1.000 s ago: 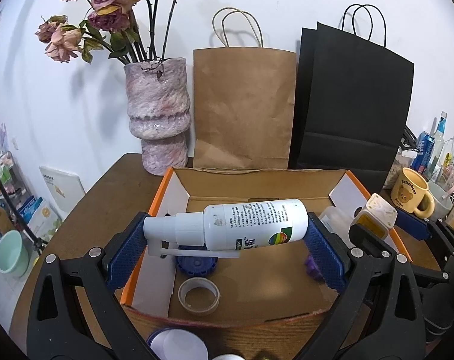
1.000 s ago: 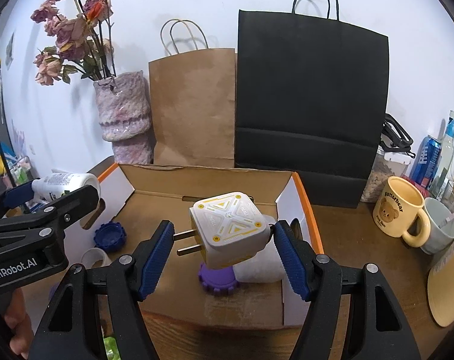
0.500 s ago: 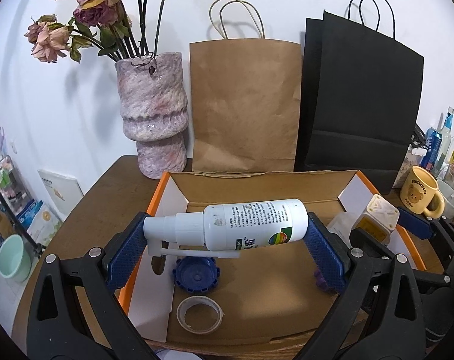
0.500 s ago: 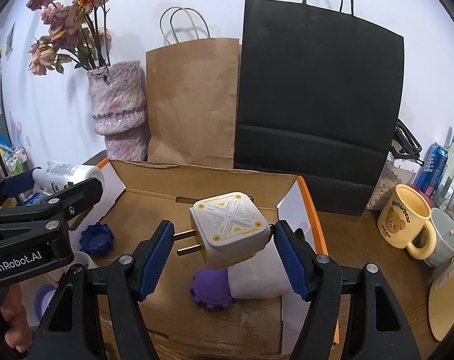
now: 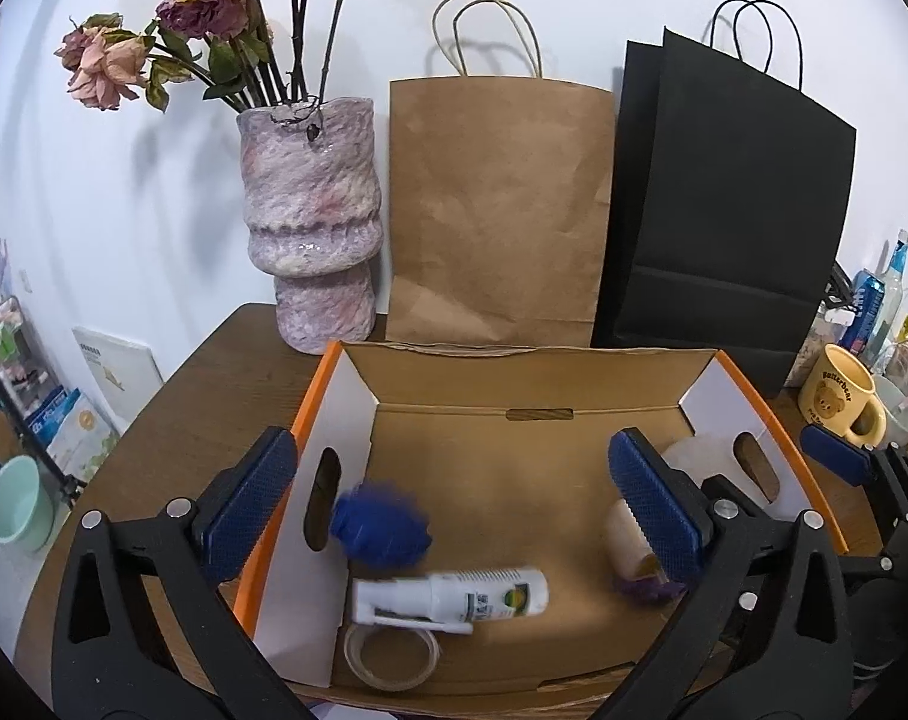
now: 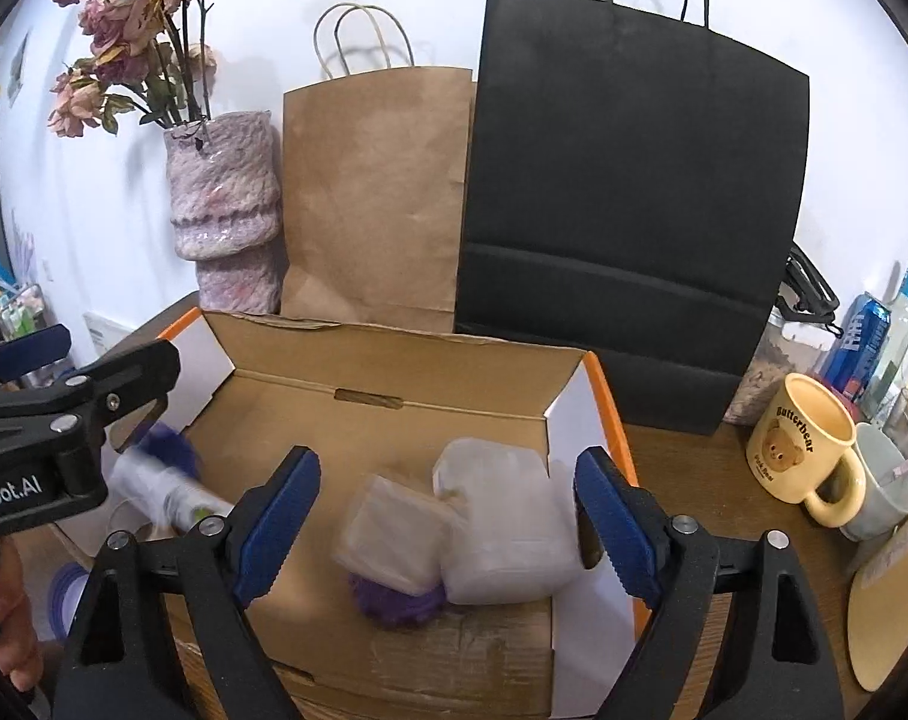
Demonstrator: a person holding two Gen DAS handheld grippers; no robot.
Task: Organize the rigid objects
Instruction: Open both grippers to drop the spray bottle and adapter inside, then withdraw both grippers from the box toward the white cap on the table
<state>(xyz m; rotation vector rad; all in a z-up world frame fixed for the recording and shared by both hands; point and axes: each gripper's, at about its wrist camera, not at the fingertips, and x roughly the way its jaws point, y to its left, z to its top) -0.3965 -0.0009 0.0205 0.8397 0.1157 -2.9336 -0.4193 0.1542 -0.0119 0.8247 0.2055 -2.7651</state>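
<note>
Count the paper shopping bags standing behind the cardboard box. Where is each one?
2. The brown bag stands beside the vase; the black bag stands to its right. Others may be hidden behind them.

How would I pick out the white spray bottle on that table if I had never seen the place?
Start at the open cardboard box with orange edges, in front of the brown paper bag. On the box floor, near its front left, the white spray bottle lies on its side, just behind a roll of clear tape. It is the only long white thing there, with a nozzle at one end and a green and yellow mark on its label.
</note>
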